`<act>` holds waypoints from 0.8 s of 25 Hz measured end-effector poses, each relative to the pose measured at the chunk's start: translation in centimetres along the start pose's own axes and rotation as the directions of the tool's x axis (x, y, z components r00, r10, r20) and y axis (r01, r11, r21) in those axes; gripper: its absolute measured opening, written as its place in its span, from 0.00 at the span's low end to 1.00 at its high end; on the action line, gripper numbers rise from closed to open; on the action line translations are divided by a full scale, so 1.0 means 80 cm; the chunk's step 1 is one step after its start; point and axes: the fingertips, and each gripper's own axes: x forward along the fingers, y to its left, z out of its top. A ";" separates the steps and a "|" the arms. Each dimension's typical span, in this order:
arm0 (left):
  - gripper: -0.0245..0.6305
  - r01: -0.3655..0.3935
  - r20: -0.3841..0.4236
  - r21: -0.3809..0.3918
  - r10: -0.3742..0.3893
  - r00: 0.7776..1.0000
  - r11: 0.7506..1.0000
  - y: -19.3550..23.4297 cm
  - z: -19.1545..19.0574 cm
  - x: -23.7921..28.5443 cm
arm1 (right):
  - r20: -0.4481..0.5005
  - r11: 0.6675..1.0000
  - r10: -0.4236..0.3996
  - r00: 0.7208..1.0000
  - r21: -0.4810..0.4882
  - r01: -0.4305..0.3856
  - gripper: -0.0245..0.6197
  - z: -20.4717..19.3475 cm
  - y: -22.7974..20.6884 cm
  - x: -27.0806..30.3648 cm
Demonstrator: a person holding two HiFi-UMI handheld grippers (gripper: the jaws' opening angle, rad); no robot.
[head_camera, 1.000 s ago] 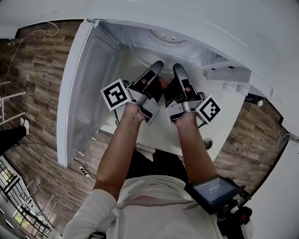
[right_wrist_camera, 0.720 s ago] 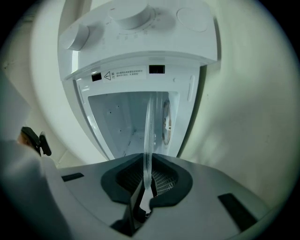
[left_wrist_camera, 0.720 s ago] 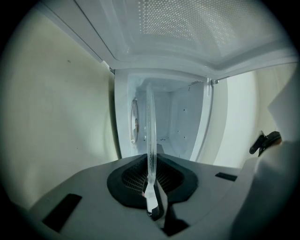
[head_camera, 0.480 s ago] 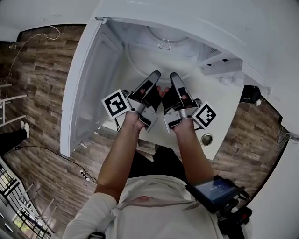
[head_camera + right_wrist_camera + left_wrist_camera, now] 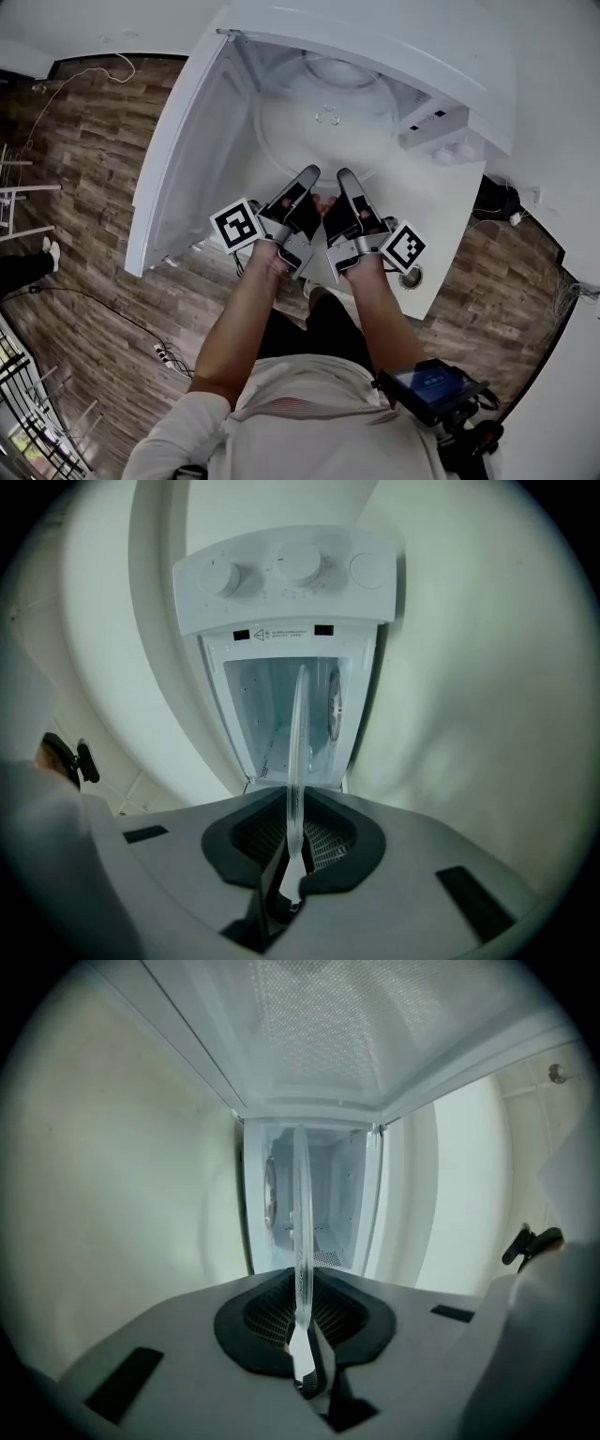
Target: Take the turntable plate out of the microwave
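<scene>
left gripper [image 5: 302,1340] and right gripper [image 5: 289,860], abreast, clamp the near rim of the turntable plate [image 5: 323,122], which extends level ahead toward the microwave [image 5: 394,47].

You could read no words: the label [image 5: 281,632] under the knobs [image 5: 300,566] of the microwave [image 5: 375,602] had print too small to read.

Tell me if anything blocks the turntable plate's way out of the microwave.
Nothing visible does. The door is swung wide to the left, off the opening. The left gripper and right gripper are both shut on the near rim of the turntable plate, and nothing shows between it and the person.
</scene>
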 end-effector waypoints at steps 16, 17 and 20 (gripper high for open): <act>0.11 0.012 0.085 0.008 -0.013 0.996 1.000 -0.070 -0.065 -0.091 | -0.109 1.000 0.016 0.994 -0.015 -0.017 0.11 -0.062 0.073 -0.078; 0.11 0.017 0.085 0.005 -0.017 0.996 1.000 -0.076 -0.070 -0.096 | -0.107 1.000 0.013 0.994 -0.021 -0.015 0.11 -0.066 0.080 -0.084; 0.11 0.026 0.071 0.008 -0.027 0.997 1.000 -0.095 -0.083 -0.112 | -0.093 0.999 0.011 0.996 -0.037 -0.014 0.11 -0.077 0.101 -0.102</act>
